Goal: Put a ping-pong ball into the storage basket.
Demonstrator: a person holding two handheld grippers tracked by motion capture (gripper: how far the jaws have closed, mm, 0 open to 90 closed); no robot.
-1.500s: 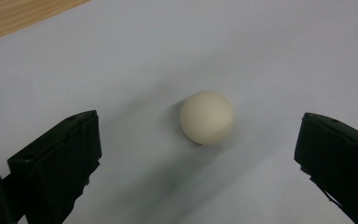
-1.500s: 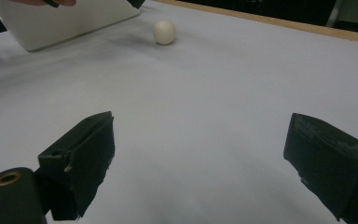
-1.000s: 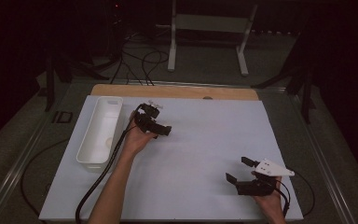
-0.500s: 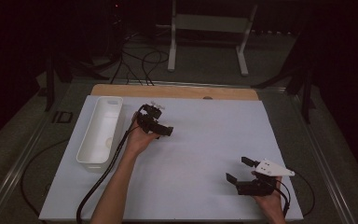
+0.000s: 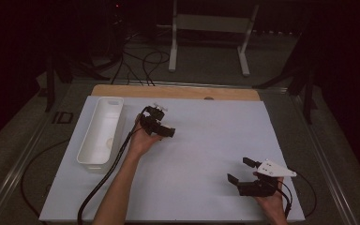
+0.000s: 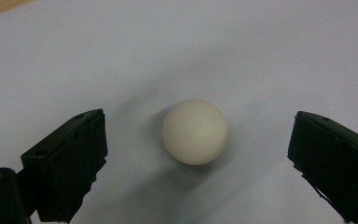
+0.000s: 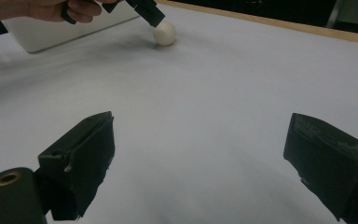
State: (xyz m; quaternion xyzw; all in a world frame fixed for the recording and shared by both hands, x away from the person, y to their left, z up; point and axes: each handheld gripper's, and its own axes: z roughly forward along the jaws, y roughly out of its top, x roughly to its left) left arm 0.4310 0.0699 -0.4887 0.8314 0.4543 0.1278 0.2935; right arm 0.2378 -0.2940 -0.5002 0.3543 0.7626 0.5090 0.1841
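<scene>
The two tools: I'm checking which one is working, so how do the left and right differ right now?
The left tool has a white ball lying between its jaws, untouched; the right tool has bare white table between its own. The left tool's jaws have just been closing; the right tool's stand wide. The left sits beside the white bin; the right sits at the near edge. Both are open, holding nothing.
</scene>
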